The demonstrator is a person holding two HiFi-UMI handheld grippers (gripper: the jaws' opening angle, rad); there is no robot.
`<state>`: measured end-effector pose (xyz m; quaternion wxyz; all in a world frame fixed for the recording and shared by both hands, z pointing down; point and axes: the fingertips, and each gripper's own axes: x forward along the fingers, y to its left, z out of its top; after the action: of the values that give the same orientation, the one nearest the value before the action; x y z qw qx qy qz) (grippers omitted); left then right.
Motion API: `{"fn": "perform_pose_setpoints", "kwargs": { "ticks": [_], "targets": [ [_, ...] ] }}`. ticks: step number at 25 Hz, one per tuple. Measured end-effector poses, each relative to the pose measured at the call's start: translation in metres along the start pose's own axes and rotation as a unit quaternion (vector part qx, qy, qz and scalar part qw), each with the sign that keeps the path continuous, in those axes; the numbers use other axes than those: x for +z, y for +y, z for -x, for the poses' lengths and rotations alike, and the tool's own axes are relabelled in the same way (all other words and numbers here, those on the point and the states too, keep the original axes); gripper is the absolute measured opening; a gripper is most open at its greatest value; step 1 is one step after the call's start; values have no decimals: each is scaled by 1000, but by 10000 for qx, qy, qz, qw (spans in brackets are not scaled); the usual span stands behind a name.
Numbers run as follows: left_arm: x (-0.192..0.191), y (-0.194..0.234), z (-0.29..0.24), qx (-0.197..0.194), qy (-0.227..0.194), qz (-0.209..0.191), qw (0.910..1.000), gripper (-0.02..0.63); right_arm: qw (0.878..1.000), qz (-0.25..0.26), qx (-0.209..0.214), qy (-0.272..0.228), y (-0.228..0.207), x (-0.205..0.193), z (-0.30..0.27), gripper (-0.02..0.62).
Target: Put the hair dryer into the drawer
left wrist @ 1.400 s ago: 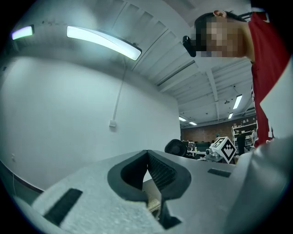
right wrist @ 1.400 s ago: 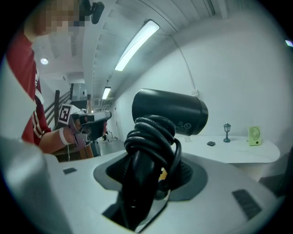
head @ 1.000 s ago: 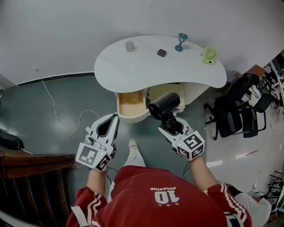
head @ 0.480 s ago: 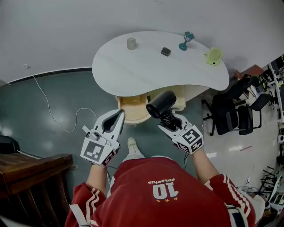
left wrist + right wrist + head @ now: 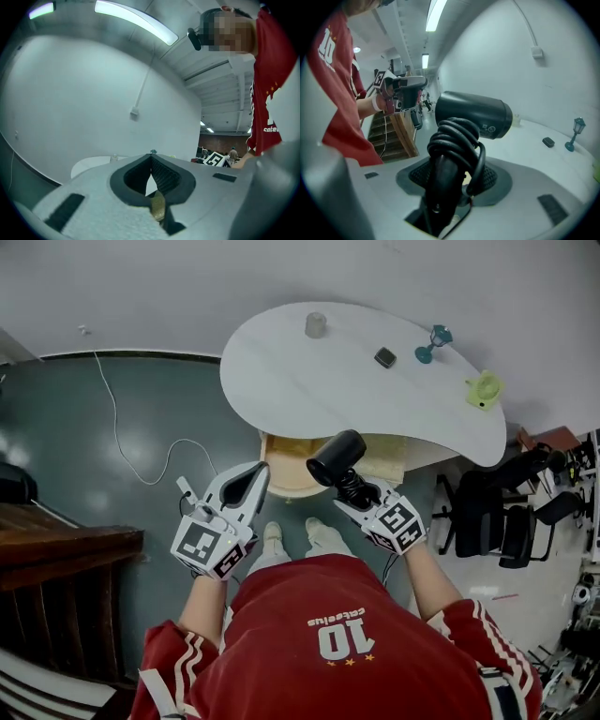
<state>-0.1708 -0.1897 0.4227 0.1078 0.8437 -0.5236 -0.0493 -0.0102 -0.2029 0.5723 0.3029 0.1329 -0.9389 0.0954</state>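
Fingers (image 5: 356, 514) of the right gripper (image 5: 350, 501) are clamping the handle of the black hair dryer (image 5: 337, 457), with its cord coiled round that handle. In the head view the barrel is now hanging just beside the right edge of the open pale wooden drawer (image 5: 281, 487), under the white kidney-shaped tabletop (image 5: 309, 381). A second ago it was sitting further right, in front of the neighbouring compartment. The person is closing in too, with both shoes (image 5: 319, 535) now showing just below the drawer front. The left gripper (image 5: 255, 474) is riding up near the drawer's left corner, its fingers pressed together on nothing.

In the left gripper view, the ribbed fingers (image 5: 165, 174) are meeting at their tips, with only the wall and a slice of tabletop showing beyond.

In the right gripper view, the dark pads (image 5: 491, 176) are squeezing the dryer's handle upright, and the barrel is pointing across the tabletop.

Judging by this, the carry is nearly ending. The dryer is lining up with the drawer, and lowering it inside is what is remaining.
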Motion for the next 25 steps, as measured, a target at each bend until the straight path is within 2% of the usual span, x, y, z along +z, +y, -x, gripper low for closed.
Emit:
{"fn": "perform_pose_setpoints", "kwargs": {
  "ticks": [3, 7, 11, 16, 21, 25],
  "targets": [
    [4, -4, -4, 469, -110, 99, 9988, 3, 9979, 377, 511, 149, -15, -3, -10, 225],
    [4, -11, -7, 992, -102, -13, 9950, 3, 9912, 749, 1022, 378, -25, -15, -23, 225],
    [6, -16, -4, 1469, -182, -40, 9890, 3, 9810, 1087, 1538, 468, -29, -27, -36, 225],
    [-4, -28, -5, 1969, -155, -81, 9803, 3, 9669, 1278, 2093, 700, -32, -50, -46, 225],
    [-10, -44, -1, 2237, -308, 211, 9740, 3, 9535, 1291, 2555, 944, -28, -69, -58, 227],
    [-15, -50, -1, 2390, -228, 97, 9707, 3, 9467, 1200, 2784, 1088, -29, -84, -70, 227]
  ]
}}
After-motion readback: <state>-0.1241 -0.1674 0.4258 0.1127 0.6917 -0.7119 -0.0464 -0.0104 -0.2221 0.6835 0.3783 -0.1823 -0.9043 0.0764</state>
